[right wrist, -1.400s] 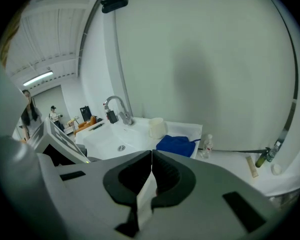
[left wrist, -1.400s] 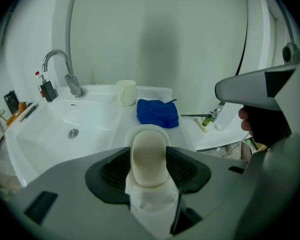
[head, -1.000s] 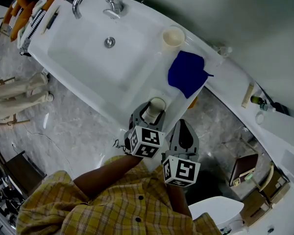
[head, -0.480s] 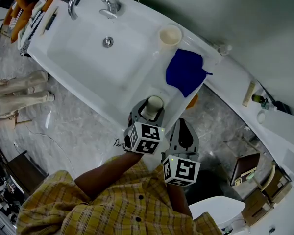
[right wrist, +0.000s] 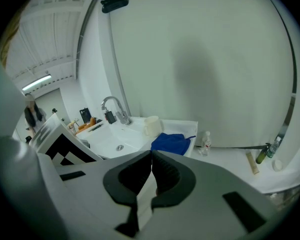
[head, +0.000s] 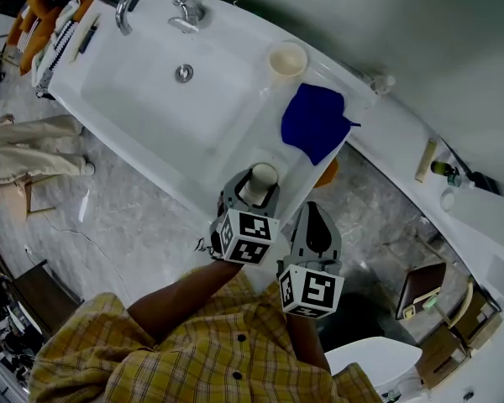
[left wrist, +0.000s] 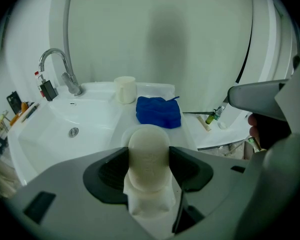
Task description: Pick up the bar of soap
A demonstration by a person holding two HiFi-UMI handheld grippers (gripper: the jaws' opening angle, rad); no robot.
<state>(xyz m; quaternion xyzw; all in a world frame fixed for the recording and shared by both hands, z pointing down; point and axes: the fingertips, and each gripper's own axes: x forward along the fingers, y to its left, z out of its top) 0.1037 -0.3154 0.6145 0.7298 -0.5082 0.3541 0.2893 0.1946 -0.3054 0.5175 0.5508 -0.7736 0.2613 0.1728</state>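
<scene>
The left tongs (left wrist: 149,166) have just opened wide around the bar of soap (head: 262,177) at the near edge of the tabletop (head: 265,137), released and ready to clench; the right tongs (right wrist: 151,171) are clenched, empty.

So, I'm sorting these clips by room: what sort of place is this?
Most likely a bathroom: a white sink with a chrome tap, a bar of soap on its edge, and a cup beside a blue cloth.
</scene>
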